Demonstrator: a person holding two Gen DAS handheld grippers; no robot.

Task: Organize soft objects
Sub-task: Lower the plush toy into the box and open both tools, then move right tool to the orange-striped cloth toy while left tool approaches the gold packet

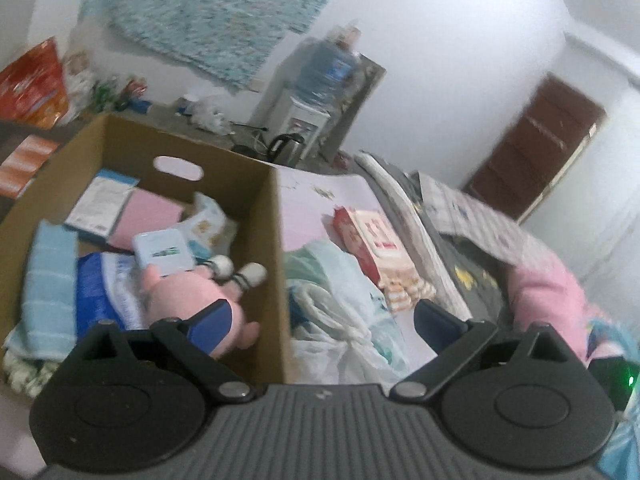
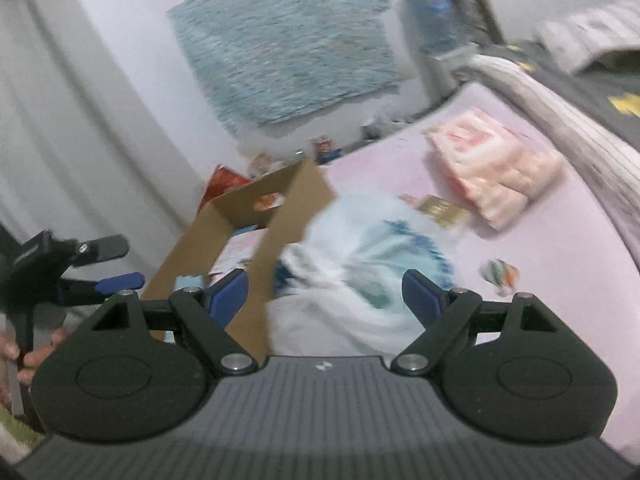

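While the brown cardboard box (image 1: 256, 216) on the pink bed sheet (image 2: 560, 280) already holds a pink plush toy (image 1: 192, 300) and a light-blue towel (image 1: 48, 276), we judge the job half done; both tongs — left (image 1: 324, 320), right (image 2: 326, 292) — gape empty; the white-and-teal cloth bundle (image 2: 360, 264) and pink-and-white soft pack (image 2: 496, 168) lie outside.

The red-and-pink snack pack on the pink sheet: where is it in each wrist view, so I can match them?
Left wrist view: the snack pack lies right of centre, on the pink sheet beyond the white-and-teal cloth bundle.
Right wrist view: the pack sits upper right, past the same bundle.
Shared landmark: the cardboard box, left of the bundle in both views.
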